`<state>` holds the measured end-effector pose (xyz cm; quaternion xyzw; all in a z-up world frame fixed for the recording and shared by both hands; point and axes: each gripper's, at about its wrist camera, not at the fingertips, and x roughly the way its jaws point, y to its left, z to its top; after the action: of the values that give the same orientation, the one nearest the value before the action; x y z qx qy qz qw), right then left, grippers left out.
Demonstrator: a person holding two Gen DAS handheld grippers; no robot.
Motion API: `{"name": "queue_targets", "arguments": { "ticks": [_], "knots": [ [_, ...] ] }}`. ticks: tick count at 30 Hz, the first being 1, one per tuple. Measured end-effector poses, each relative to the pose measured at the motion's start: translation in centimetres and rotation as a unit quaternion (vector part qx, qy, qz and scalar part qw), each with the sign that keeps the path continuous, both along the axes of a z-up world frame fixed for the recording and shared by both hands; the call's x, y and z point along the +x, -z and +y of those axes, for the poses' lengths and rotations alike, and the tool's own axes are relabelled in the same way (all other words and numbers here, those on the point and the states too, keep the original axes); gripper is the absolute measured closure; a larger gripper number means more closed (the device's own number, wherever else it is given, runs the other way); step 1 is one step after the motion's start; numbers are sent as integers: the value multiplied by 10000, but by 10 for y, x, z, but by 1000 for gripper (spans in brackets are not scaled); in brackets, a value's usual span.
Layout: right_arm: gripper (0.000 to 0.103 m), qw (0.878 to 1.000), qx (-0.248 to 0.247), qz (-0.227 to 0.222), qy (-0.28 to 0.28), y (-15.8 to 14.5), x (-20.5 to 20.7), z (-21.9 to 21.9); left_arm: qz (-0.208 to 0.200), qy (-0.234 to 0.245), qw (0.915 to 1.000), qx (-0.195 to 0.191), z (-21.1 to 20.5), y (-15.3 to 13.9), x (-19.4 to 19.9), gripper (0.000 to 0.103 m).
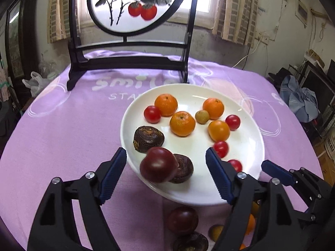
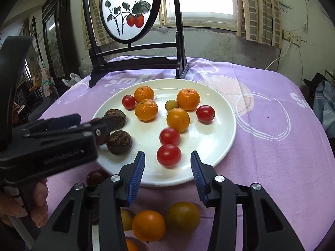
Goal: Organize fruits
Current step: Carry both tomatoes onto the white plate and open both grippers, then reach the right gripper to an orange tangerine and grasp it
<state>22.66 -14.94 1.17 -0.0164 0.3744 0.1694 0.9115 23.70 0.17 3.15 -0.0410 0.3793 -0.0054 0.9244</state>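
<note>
The left gripper [image 1: 166, 159] stands open over the near rim of the white plate [image 1: 240, 190], and a dark red plum-like fruit [image 1: 158, 164] sits between its spread jaws, touching neither pad, slightly blurred, against a brown water chestnut [image 1: 184, 168]; whether it rests on the rim or hangs in the air cannot be told. The right gripper [image 2: 167, 163] is open too, holding nothing, with a red cherry tomato [image 2: 168, 154] lying on the plate between its fingers. The step in hand looks like setting the dark fruit onto the plate, and to do it well the left gripper should probably back straight off without brushing the fruit, since it is round, lies near the edge and could roll onto the purple cloth [image 1: 62, 138]. On the plate the count is three mandarins, one smooth orange tomato [image 1: 218, 130], one small yellow-green fruit [image 1: 202, 116], two brown water chestnuts and five red cherry tomatoes, plus the dark fruit. Off the plate, on the cloth nearest the cameras, at least five fruits wait, partly hidden by the grippers: a second dark red one [image 1: 182, 220], another chestnut [image 1: 190, 242], an orange one [image 2: 148, 225], an olive-yellow one [image 2: 182, 216] and a small yellowish one [image 2: 126, 219].
</note>
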Motion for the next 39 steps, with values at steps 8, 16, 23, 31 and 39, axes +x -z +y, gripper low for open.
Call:
{"name": "queue_targets", "arguments": {
  "ticks": [8,16,23,31,39],
  "knots": [
    [38,9996,280,88,63,1,-37,-26,50,141,9996,-247,-4,3,-45,15],
    [33,9992,273,156,-235,7,-80,-33,290,190,9993,-109,-8,23,-86,14],
    [33,9987,184,265,-405,17,-100,-25,380,44,9990,-229,3,43,-103,13],
    [33,9978,-145,376,-530,26,-103,-15,413,-5,9991,-136,14,46,-100,11],
    [33,9971,-142,364,-650,27,-108,-10,522,11,9986,-122,14,50,-98,11]
  ]
}}
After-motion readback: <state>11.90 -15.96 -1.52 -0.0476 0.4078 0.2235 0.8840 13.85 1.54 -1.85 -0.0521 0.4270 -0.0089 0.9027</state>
